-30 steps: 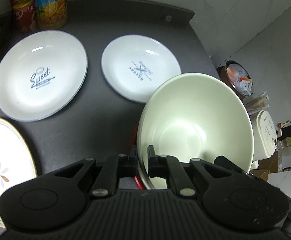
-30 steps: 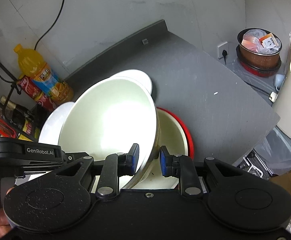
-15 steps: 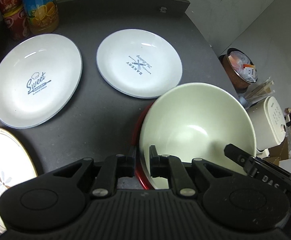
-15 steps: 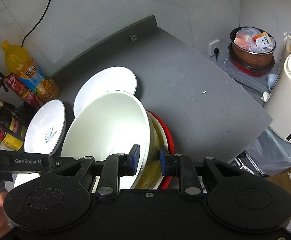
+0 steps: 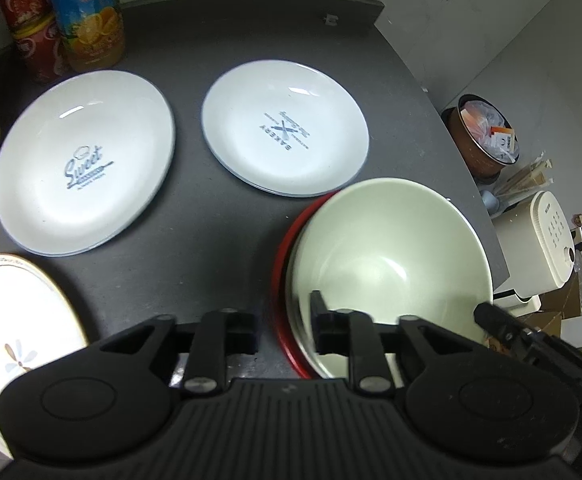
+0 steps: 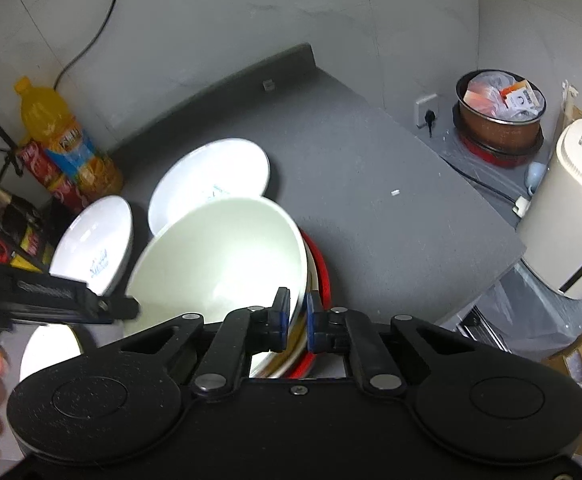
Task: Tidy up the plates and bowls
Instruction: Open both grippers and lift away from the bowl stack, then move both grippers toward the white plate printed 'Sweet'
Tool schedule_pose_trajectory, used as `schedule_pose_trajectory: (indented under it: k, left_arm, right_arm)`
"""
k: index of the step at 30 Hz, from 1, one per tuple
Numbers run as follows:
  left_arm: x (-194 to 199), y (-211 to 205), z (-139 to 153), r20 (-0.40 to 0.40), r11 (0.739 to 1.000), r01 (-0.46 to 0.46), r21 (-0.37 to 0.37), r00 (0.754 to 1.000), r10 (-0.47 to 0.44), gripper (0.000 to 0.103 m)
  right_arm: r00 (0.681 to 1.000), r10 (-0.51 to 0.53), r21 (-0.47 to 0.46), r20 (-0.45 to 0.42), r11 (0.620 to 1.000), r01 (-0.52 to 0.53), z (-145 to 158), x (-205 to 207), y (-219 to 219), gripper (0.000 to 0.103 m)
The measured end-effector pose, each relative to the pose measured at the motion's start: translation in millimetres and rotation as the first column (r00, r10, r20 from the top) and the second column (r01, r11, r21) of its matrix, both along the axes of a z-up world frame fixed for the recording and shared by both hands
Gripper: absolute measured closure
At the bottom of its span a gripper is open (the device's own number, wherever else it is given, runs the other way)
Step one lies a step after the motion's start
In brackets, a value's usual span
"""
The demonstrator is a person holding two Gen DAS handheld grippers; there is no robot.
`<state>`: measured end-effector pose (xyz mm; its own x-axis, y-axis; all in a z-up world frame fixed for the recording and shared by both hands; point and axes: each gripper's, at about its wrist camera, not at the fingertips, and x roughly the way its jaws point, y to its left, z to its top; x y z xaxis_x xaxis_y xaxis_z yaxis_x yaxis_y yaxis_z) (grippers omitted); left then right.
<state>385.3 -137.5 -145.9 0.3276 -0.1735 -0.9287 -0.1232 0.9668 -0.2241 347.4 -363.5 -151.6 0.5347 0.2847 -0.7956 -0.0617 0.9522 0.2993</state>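
- Since a moment ago the pale green bowl (image 5: pixel 391 256) has come down from its tilt into the red-rimmed bowl (image 5: pixel 281 280) beneath it, and the left gripper (image 5: pixel 283 330) has let go and spread wide.
- That left gripper now stands open, one finger outside the red rim and the other inside the pale bowl, neither pressing on anything.
- Across from it the right gripper (image 6: pixel 298 320) has its blue-padded fingers closed on the rim of the pale green bowl at the near edge of the stack.
- Bowls: two clearly, nested near the right front of the counter; from the right wrist view a cream edge shows between the pale one and the red one, which may be a third, I cannot tell.
- Plates: three. One white plate marked "Sweet" (image 5: pixel 83 160) lies left, one marked "Bakery" (image 5: pixel 285 128) lies just behind the bowls, and a flower-patterned plate (image 5: pixel 15 332) sits at the near left corner.
- Against the back wall stand an orange drink bottle (image 5: pixel 87 12) and two stacked red cans (image 5: pixel 27 20).
- All of this rests on a dark grey counter (image 6: pixel 371 200) with a low upstand, set in a corner of grey walls.
- Off its right edge, on the floor, are a brown pot of rubbish (image 6: pixel 499 116) and a cream appliance (image 6: pixel 571 208).
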Motion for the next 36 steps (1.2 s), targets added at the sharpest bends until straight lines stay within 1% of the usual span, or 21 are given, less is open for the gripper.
schedule_pose_trajectory:
  k: [1,4,6,8,9,10,11,13,15,17,20,23,29,36]
  left_arm:
    - [-2,2,2,0.006,1.000,-0.003,0.006,1.000,0.003,0.066]
    - [-9,9,8,0.025,1.000,-0.014,0.026,1.000,0.014,0.055]
    - [-15,14,13,0.038,0.999,-0.019,0.027,0.999,0.018,0.050]
    - [-20,19,17,0.049,0.999,-0.022,0.039,0.999,0.020,0.048]
    - [-25,22,20,0.059,0.999,-0.020,0.044,0.998,0.017,0.046]
    - [-28,25,23,0.069,0.999,-0.018,0.046,0.998,0.015,0.044]
    - [-33,27,25,0.078,0.999,-0.017,0.052,0.997,0.013,0.043]
    - [-43,33,32,0.100,0.997,-0.022,0.073,0.995,0.014,0.037]
    - [-54,39,38,0.119,0.996,-0.028,0.081,0.993,0.019,0.034]
    - [-63,46,43,0.130,0.996,-0.039,0.082,0.991,0.028,0.032]
    - [-79,55,51,0.151,0.993,-0.055,0.100,0.988,0.039,0.031]
    - [-96,68,57,0.166,0.992,-0.084,0.099,0.984,0.066,0.030]
    - [-127,101,61,0.162,0.986,-0.145,0.087,0.978,0.129,0.029]
    - [-152,132,68,0.169,0.976,-0.207,0.069,0.967,0.193,0.027]
  right_arm:
    - [1.000,-0.006,0.002,-0.012,1.000,0.006,-2,0,0,0.094]
    - [1.000,-0.021,0.001,-0.019,1.000,0.021,-2,-4,1,0.094]
    - [0.999,-0.030,0.002,-0.025,1.000,0.030,0,-7,1,0.094]
    - [0.998,-0.049,0.008,-0.027,0.999,0.050,4,-10,1,0.092]
    - [0.998,-0.055,0.004,-0.017,0.998,0.055,7,-13,2,0.087]
    - [0.998,-0.055,0.000,-0.008,0.998,0.055,10,-15,4,0.073]
    - [0.998,-0.055,-0.003,0.001,0.998,0.055,13,-18,8,0.056]
    - [0.998,-0.050,-0.006,0.030,0.999,0.050,21,-25,15,0.041]
    - [0.997,-0.037,-0.001,0.064,0.999,0.038,28,-32,23,0.036]
    - [0.996,-0.033,0.014,0.079,0.999,0.032,34,-37,30,0.024]
    - [0.992,-0.022,0.074,0.121,0.997,0.013,40,-45,37,0.016]
    - [0.991,0.013,0.074,0.137,0.997,-0.023,44,-53,48,0.015]
    - [0.986,0.090,0.070,0.140,0.992,-0.100,54,-63,76,0.009]
    - [0.974,0.180,0.030,0.137,0.982,-0.185,66,-76,106,0.008]
